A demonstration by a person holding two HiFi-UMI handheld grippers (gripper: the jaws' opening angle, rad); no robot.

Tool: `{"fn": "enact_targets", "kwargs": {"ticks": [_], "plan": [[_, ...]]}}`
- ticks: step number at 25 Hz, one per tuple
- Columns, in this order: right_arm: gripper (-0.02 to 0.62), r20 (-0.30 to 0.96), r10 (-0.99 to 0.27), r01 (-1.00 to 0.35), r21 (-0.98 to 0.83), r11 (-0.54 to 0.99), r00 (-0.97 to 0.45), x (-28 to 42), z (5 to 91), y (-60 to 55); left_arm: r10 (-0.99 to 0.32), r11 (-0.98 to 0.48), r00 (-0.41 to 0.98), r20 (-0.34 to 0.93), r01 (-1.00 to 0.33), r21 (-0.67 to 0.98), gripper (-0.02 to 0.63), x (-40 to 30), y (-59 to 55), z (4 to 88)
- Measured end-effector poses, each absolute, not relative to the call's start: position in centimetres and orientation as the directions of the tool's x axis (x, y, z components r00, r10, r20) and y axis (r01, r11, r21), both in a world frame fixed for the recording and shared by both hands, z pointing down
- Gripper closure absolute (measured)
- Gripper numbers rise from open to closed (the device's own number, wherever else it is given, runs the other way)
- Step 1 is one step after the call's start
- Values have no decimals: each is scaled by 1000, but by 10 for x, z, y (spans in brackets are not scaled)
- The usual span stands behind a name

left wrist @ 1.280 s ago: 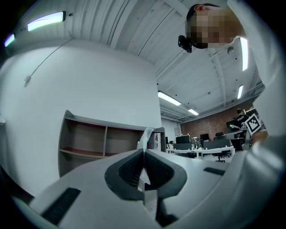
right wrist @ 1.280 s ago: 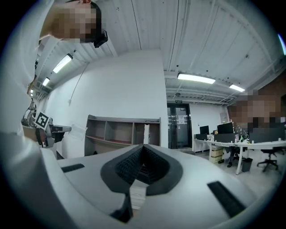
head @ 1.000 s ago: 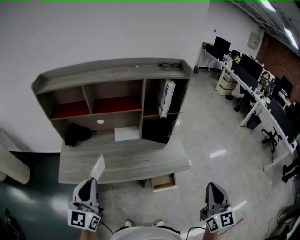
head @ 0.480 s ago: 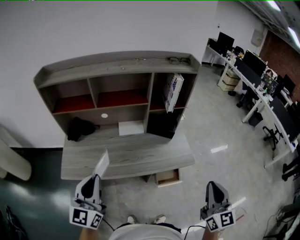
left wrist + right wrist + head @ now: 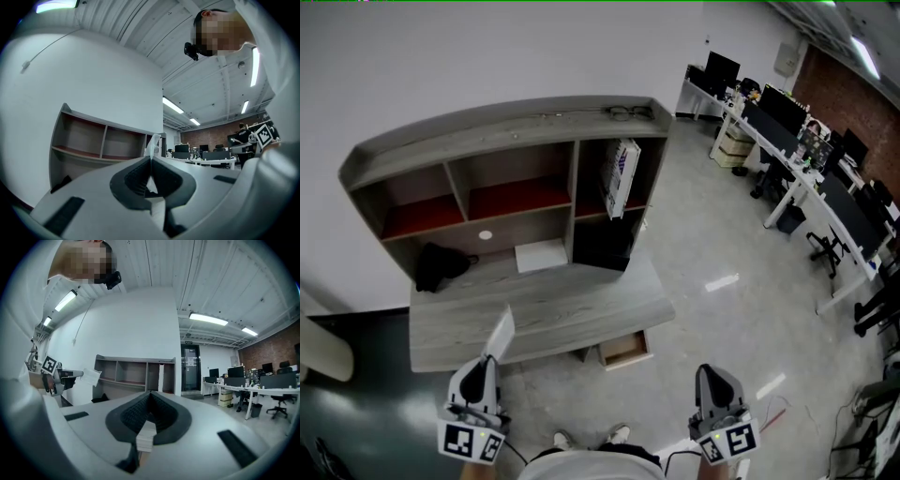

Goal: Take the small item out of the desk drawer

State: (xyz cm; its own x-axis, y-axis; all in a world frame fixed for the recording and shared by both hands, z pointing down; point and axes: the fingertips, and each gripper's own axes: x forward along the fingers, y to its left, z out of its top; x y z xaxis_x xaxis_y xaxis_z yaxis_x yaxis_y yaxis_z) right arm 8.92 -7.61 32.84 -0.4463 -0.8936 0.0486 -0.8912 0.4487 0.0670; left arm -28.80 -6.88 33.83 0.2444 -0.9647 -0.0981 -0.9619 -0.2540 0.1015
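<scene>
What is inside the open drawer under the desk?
In the head view the drawer shows only a bare tan bottom; no item can be made out. Its rear part is covered by the desktop, so anything there stays hidden.

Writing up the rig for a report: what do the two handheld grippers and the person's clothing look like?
Both the left gripper and right gripper have pale grey bodies tapering to a point, with dark ribbed pads. Each carries a cube with black-and-white square markers. The person wears a white top.
</scene>
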Motion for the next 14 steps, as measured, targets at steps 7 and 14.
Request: {"fn": "enact_targets", "kwargs": {"ticks": [7,14], "plan": [[574,57,-892,-891,55,452,-449,89,335,-68,-962,-264,255,-93,-959,99,588,-282,-63,341],[575,48,-886,-885,49,464,-462,88,335,-66,-964,-257,249,-94,-962,88,588,-282,-56,336]]}}
